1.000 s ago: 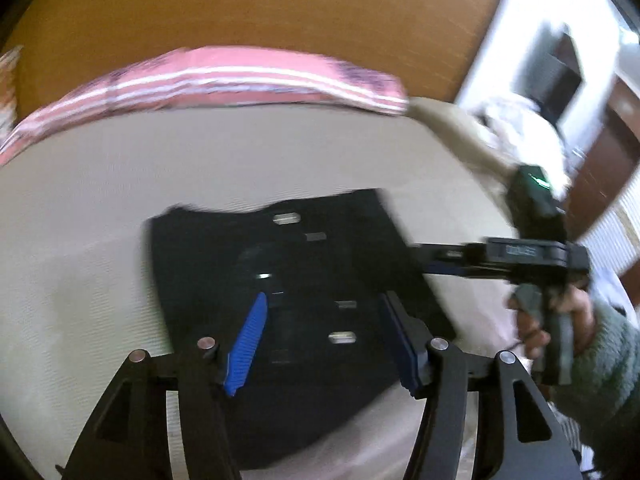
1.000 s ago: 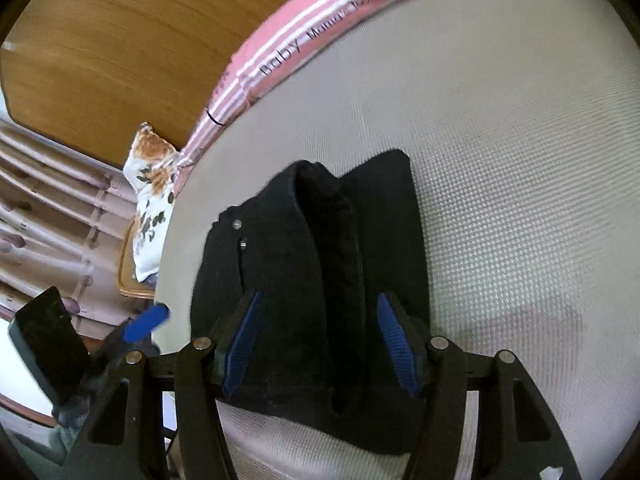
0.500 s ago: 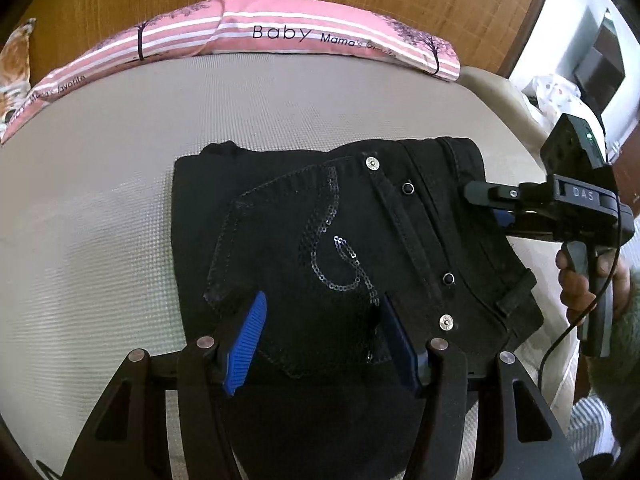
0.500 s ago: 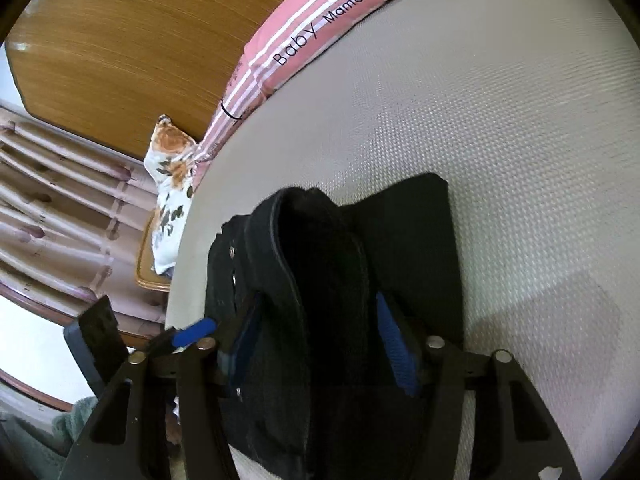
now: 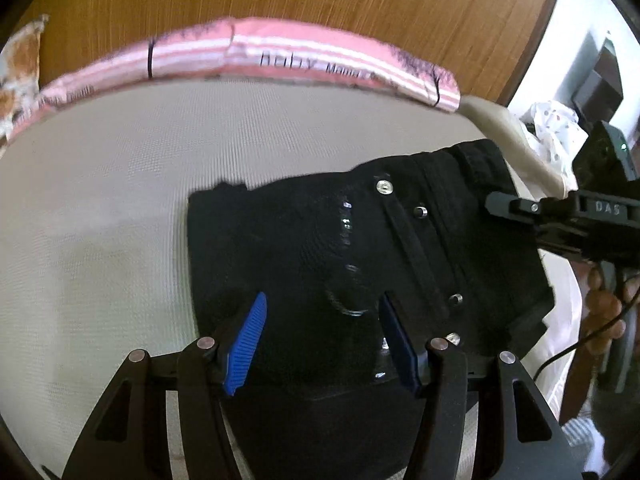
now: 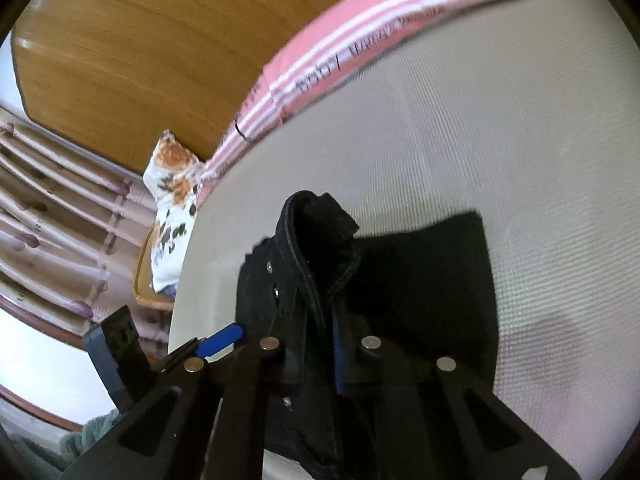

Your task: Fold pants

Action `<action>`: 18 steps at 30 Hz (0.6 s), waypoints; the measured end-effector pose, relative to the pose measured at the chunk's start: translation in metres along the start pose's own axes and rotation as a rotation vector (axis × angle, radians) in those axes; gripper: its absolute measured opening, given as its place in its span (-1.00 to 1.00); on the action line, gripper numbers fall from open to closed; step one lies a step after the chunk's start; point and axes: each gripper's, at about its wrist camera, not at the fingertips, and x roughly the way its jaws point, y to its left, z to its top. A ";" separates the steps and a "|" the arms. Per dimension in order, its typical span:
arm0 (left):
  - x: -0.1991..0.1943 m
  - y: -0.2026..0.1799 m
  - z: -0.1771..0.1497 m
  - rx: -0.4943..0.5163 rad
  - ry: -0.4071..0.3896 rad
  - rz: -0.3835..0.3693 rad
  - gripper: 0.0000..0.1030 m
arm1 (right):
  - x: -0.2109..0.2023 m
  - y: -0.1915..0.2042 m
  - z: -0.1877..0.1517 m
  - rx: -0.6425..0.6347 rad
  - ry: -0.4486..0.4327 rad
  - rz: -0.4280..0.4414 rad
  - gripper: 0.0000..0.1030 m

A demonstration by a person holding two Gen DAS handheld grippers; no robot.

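Black pants (image 5: 360,248) lie folded on the beige bed cover (image 5: 100,208), with metal rivets and a sequin trim showing. My left gripper (image 5: 320,316) is open, its blue pads spread over the near edge of the pants. My right gripper (image 6: 316,344) is shut on the waistband end of the pants (image 6: 320,240), which bunches up between its fingers. The right gripper also shows at the right edge of the left wrist view (image 5: 568,216), at the pants' right side. The left gripper's blue fingertip (image 6: 220,340) shows in the right wrist view.
A pink striped bolster (image 5: 248,56) lies along the wooden headboard (image 5: 280,0). A floral pillow (image 6: 172,200) sits at the bed's corner. White clothes (image 5: 556,128) lie beyond the bed's right edge.
My right gripper has closed onto the waistband end of the pants. The left gripper has stayed open over the near edge.
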 end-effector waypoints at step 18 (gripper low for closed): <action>0.026 -0.012 -0.017 0.093 0.084 0.030 0.15 | -0.022 -0.057 -0.038 0.114 0.051 -0.160 -0.41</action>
